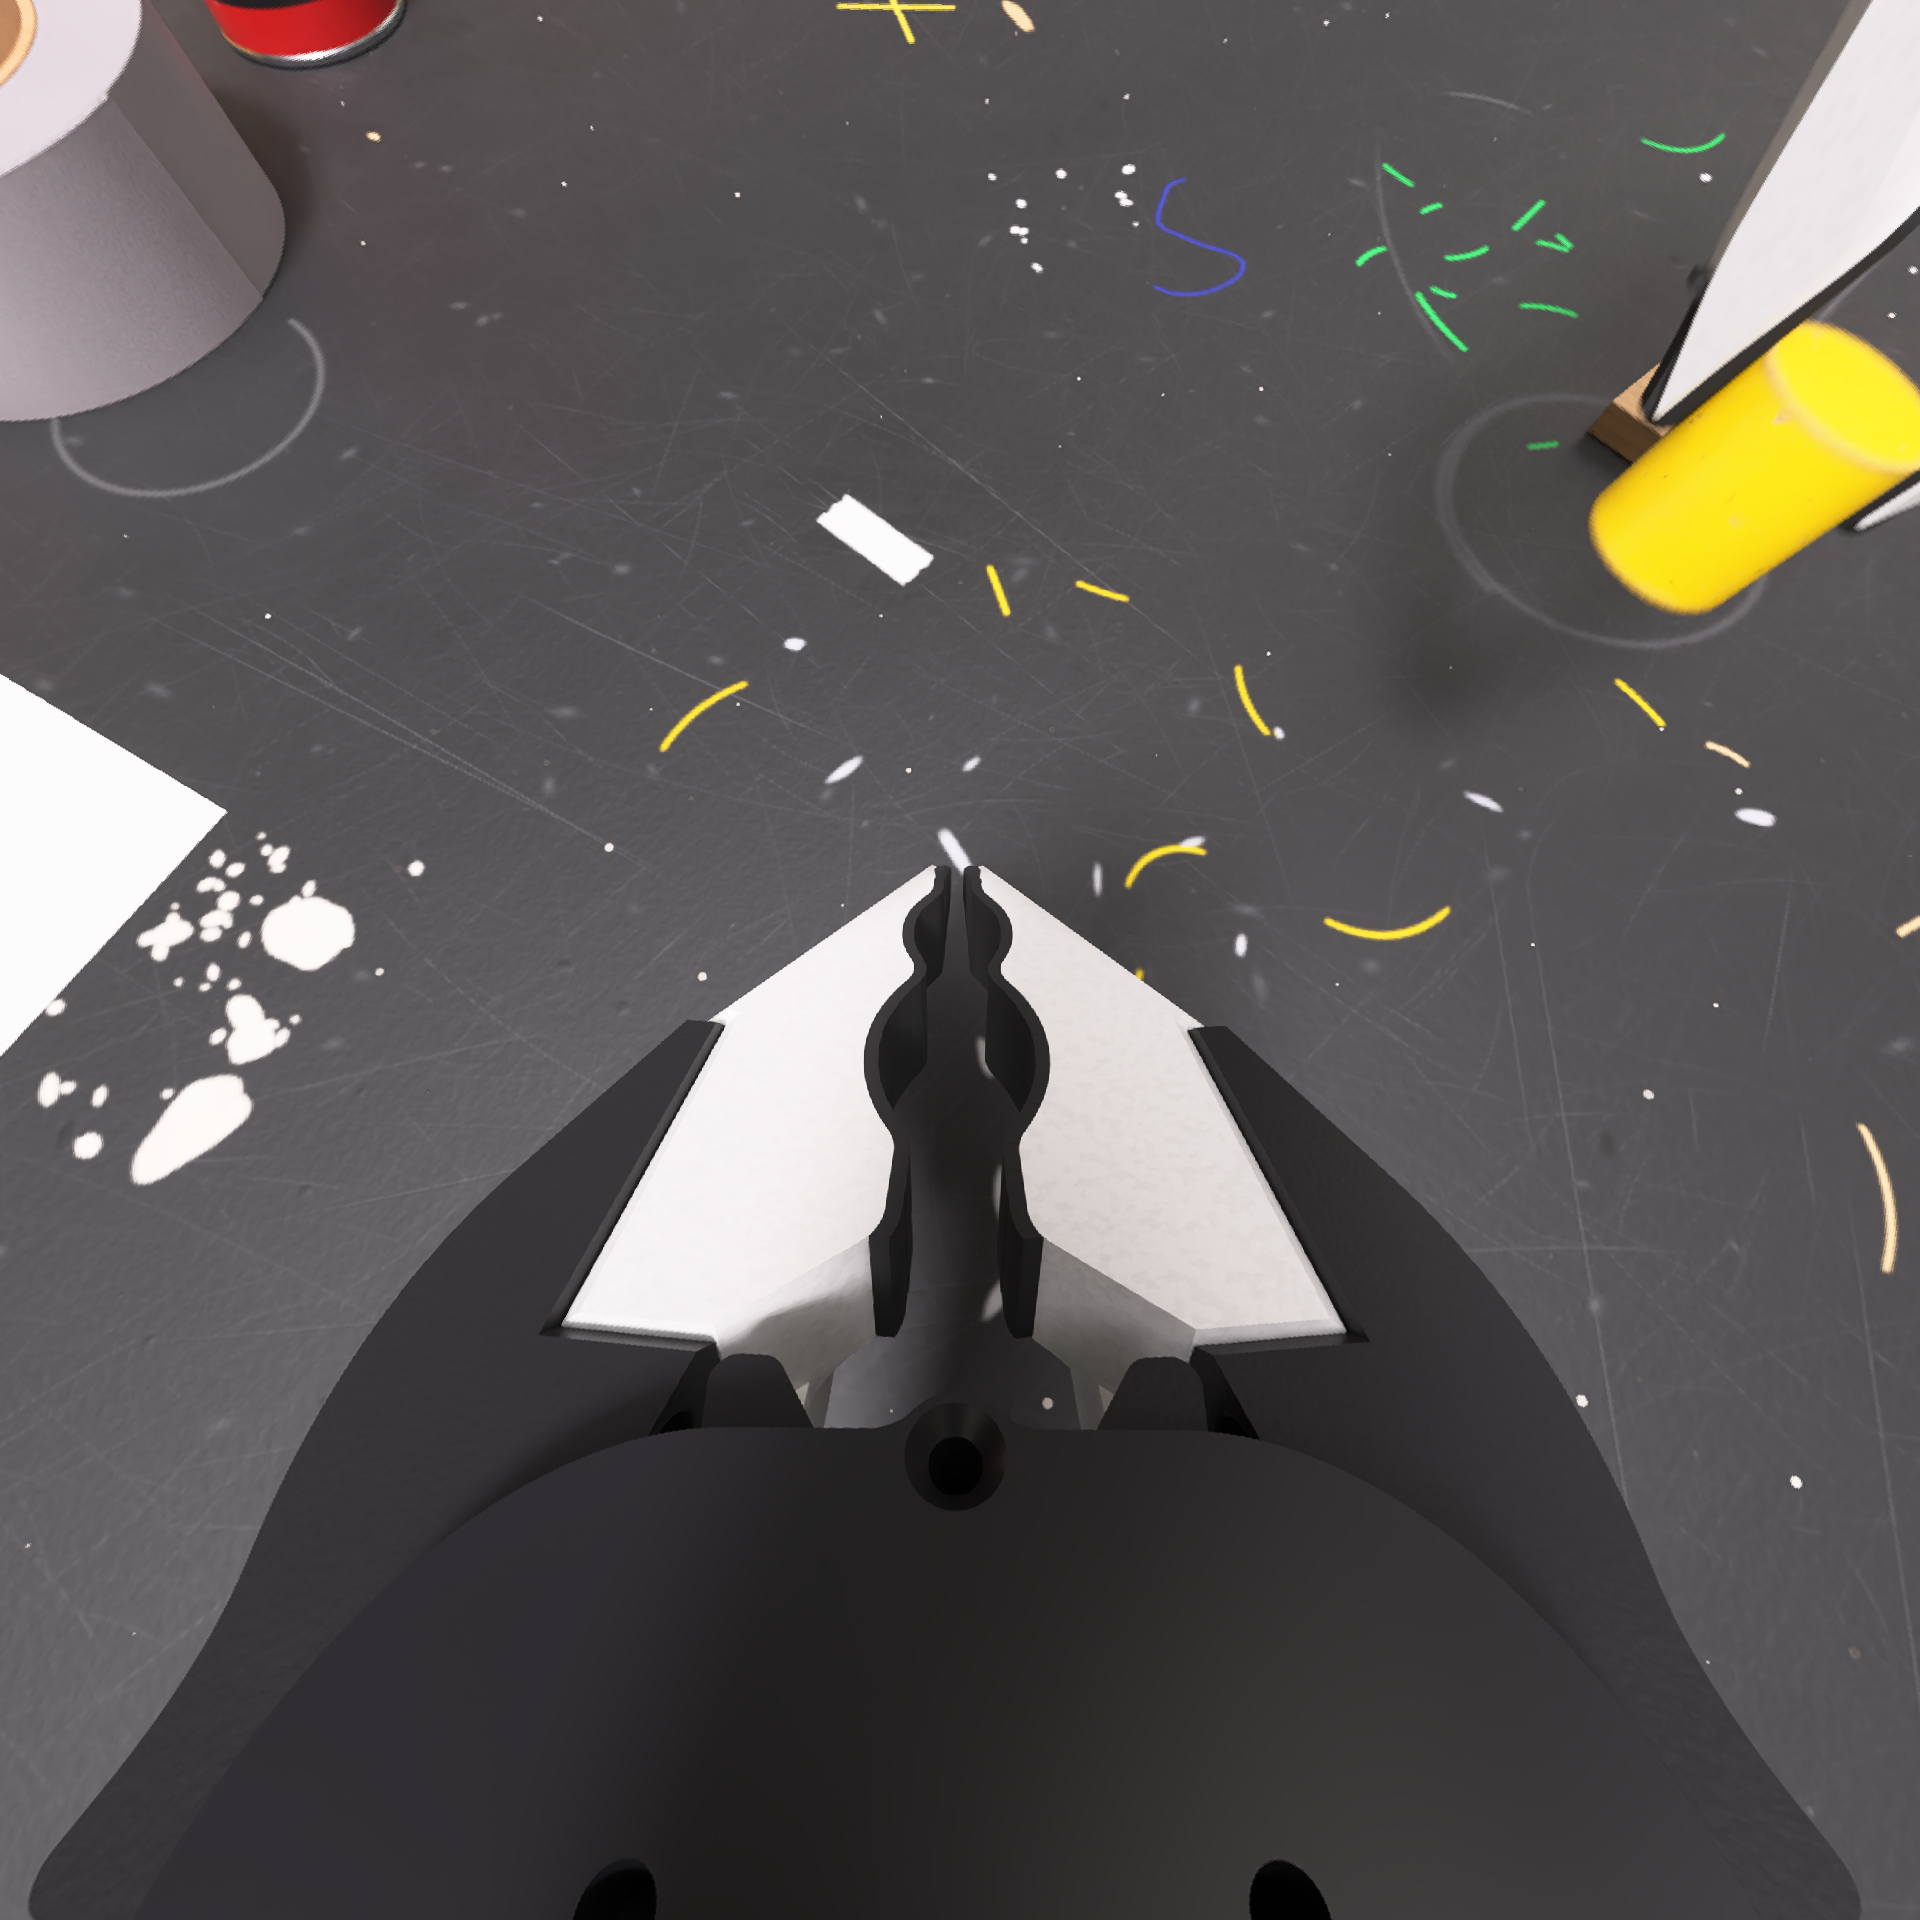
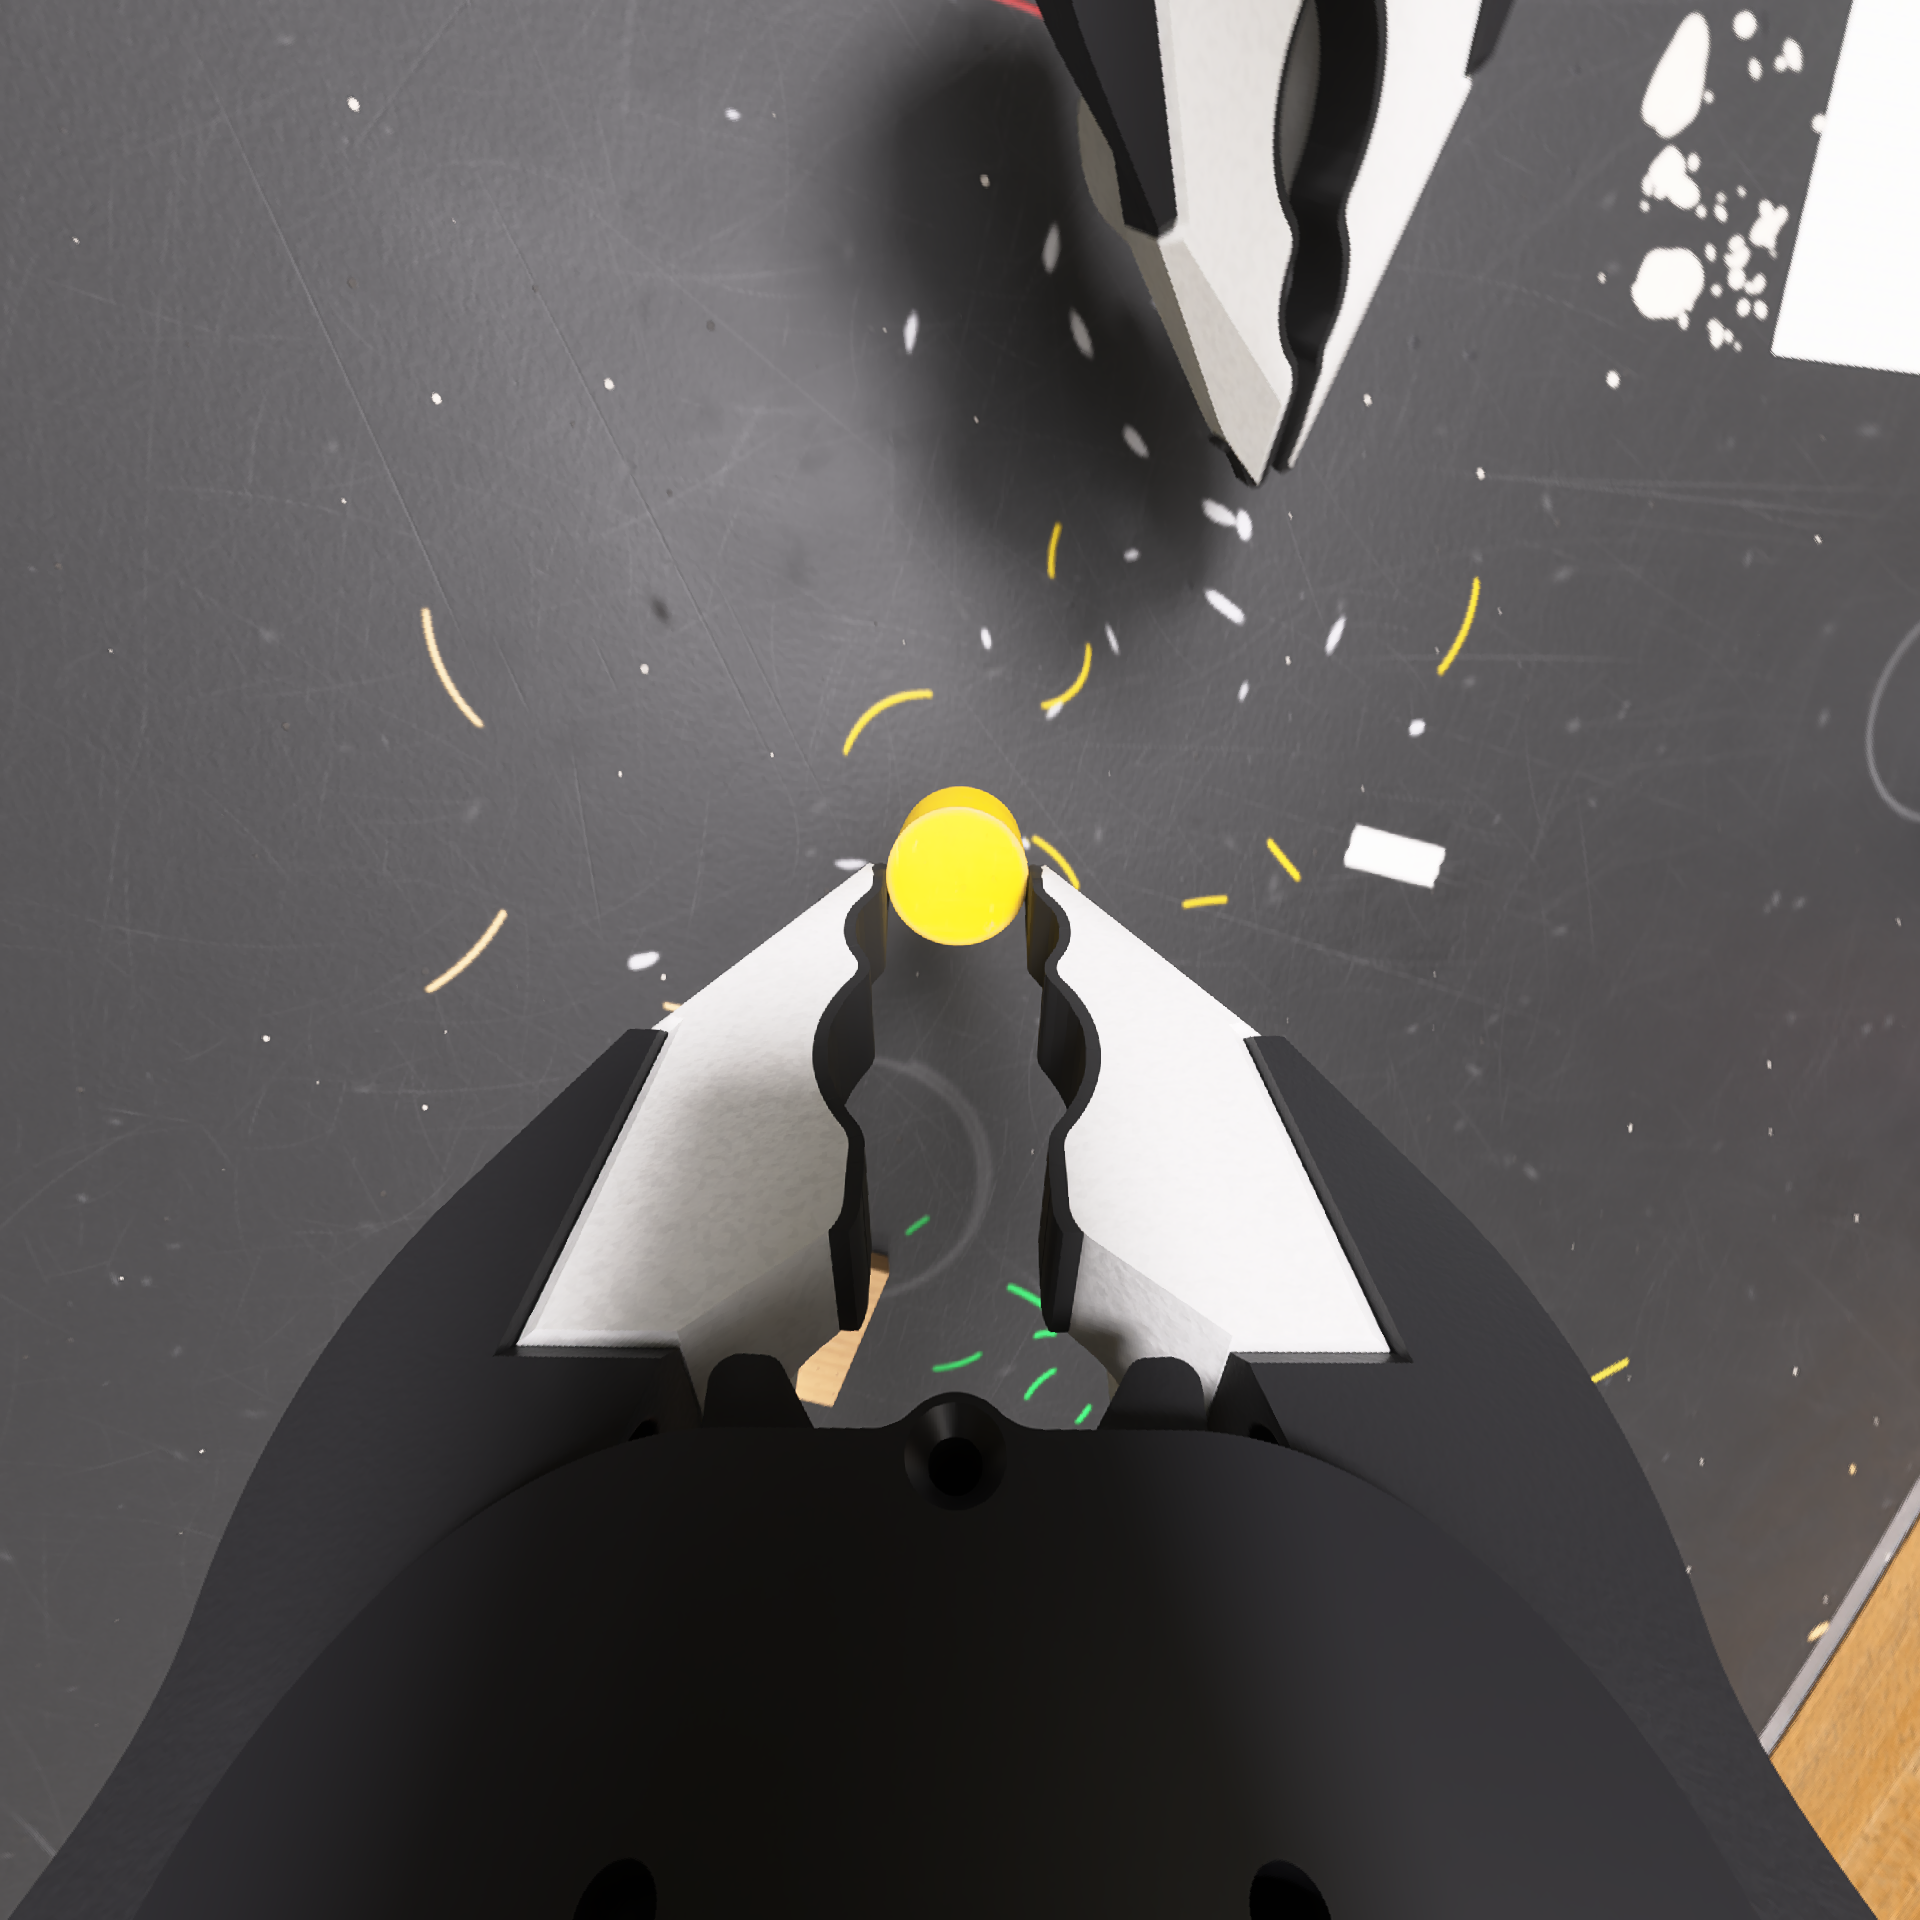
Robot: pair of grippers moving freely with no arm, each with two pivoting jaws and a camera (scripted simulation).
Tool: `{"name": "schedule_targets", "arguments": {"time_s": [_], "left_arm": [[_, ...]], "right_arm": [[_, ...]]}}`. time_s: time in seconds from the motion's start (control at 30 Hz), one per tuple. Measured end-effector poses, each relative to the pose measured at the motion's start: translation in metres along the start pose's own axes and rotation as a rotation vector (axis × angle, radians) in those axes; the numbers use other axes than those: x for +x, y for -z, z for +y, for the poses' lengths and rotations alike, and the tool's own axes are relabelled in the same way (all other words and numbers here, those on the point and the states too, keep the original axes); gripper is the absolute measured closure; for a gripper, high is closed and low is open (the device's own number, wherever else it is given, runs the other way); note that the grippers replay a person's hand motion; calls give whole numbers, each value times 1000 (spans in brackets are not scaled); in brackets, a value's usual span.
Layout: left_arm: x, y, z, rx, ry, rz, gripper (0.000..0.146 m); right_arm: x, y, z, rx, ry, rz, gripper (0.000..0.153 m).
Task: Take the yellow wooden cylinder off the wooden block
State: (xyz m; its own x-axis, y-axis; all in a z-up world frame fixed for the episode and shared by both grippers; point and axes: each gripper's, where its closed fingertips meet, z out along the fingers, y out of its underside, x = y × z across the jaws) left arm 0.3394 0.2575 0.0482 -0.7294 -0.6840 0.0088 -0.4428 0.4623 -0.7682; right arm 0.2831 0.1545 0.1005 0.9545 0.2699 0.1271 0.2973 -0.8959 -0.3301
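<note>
Dark scuffed counter, streaked with coloured marks and white flecks, bearing everything shown. Grey cone-shaped object at far left edge in left wrist view, red can just beyond it, white sheet at near left. Left gripper idle above bare counter, jaws clenched together on nothing; also visible from right wrist view, hanging tip-down, well apart from the work. Right gripper with jaws grasping the yellow wooden cylinder at the very tips, one pad on each curved flank, round end face toward the camera. In left wrist view, cylinder tilted and raised clear of the counter, shadow beneath. Wooden block seen only as a corner behind the finger, near but seemingly no longer under the cylinder; contact not fully discernible. Small white tag lying flat mid-counter. Handling, as judged: stiff, light, smooth-painted, prone to rolling or swivelling in a tip pinch; best held across the diameter near mid-length, seated deeper in the scalloped pads.
</note>
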Motion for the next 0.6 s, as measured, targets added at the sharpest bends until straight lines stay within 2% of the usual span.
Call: {"name": "schedule_targets", "arguments": {"time_s": [0.27,0.6], "left_arm": [[1,0,-2,3,-17,-5,144],[2,-1,-2,-2,-16,-1,144]], "right_arm": [[-1,-22,-11,-61,50,-50,127],[0,-29,-8,-79,59,-69,127]]}}
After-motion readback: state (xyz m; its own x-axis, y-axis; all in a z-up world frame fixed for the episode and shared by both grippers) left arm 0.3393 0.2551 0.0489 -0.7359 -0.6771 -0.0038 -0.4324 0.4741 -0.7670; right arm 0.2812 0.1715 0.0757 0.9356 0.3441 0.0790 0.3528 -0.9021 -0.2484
